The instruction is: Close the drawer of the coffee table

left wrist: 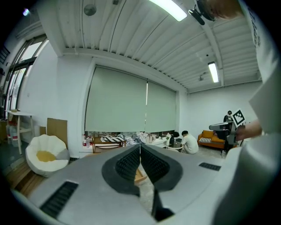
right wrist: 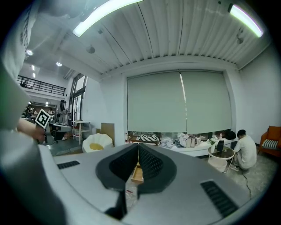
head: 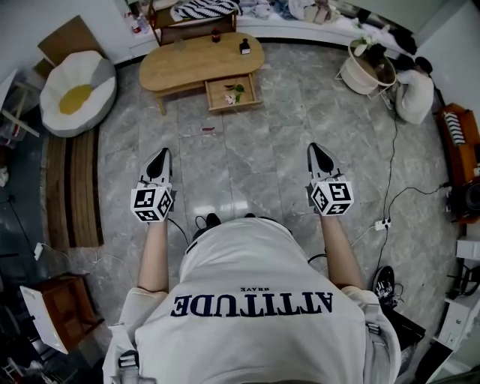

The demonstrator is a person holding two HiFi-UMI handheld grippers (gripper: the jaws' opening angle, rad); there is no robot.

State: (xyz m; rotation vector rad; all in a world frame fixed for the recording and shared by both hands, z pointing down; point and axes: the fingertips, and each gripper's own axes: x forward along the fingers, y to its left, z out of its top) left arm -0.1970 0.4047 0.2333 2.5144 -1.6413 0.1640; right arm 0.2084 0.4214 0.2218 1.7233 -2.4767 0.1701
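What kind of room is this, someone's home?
Probably a mock living room inside a larger workspace: a wooden coffee table with its drawer open, an egg-shaped floor cushion, but an industrial ribbed ceiling with strip lights.

The person's white shirt (head: 255,270) bears large dark capitals reading ATTITUDE, seen upside down from above; a much smaller word beside it possibly reads BRAVE.

This looks like a living room, with a wooden coffee table (head: 201,64), an egg-shaped soft seat (head: 77,94) and an orange sofa (left wrist: 210,139).
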